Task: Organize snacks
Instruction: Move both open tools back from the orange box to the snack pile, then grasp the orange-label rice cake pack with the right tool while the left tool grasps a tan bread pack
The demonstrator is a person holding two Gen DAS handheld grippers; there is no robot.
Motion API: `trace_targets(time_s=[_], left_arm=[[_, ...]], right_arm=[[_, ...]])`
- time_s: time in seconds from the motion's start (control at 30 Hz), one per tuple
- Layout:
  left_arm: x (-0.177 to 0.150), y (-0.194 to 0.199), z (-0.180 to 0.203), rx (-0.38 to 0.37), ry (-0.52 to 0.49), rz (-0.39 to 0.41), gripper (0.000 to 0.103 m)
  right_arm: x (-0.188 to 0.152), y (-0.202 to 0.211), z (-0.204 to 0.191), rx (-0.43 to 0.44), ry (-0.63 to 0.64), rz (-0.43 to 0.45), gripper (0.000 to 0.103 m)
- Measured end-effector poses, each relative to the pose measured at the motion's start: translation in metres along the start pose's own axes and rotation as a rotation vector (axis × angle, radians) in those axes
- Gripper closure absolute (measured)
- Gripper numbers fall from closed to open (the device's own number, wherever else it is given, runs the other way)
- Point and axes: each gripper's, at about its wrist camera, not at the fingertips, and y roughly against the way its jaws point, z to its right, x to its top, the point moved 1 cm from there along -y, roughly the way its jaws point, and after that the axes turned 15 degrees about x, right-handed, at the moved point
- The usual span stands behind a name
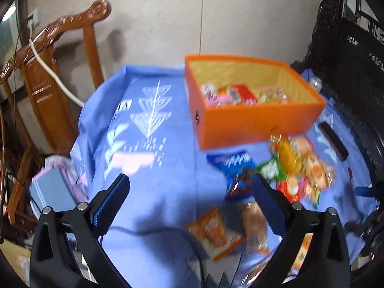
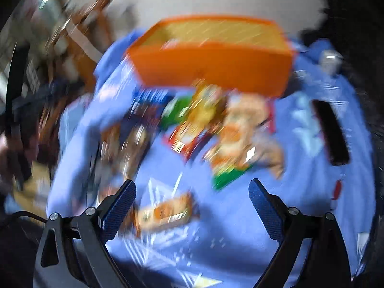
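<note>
An orange box (image 1: 252, 122) stands at the back of the blue cloth and holds several snack packets (image 1: 240, 94). In front of it lies a loose pile of packets (image 1: 300, 165), with a blue packet (image 1: 234, 163) at its left. An orange packet (image 1: 214, 230) and a brown one (image 1: 255, 225) lie nearer. My left gripper (image 1: 189, 184) hovers open above the cloth, nothing between its fingers. The right wrist view is motion-blurred: the orange box (image 2: 216, 64) is ahead, the pile (image 2: 216, 129) below it, an orange packet (image 2: 165, 212) close by. My right gripper (image 2: 192, 189) is open and empty.
A blue cloth (image 1: 156, 204) covers the table. A carved wooden chair (image 1: 55, 72) stands at the left beyond the table edge. A black oblong object (image 1: 333, 139) lies right of the box, and dark furniture (image 1: 348, 60) rises at the right. A can (image 1: 315, 82) sits behind the box.
</note>
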Motion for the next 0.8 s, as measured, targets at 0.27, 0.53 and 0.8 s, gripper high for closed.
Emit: trace_targets(time_s=[0.27,0.53,0.8], left_arm=[[-0.023,0.023,-0.015,0.015,-0.007,0.044,0.004],[-0.051,0.037,-0.027,0.032,0.043,0.014,0.004],[-0.089,0.049,-0.036,0.098,0.063,-0.055,0.004]], right_arm=[[-0.024,-0.038,-0.037,0.134,0.448,-0.196,0.007],[-0.028,-0.084,-0.054,0.242,0.965,-0.464,0.008],[-0.031,-0.115,-0.065,0.345,1.117,-0.674,0.023]])
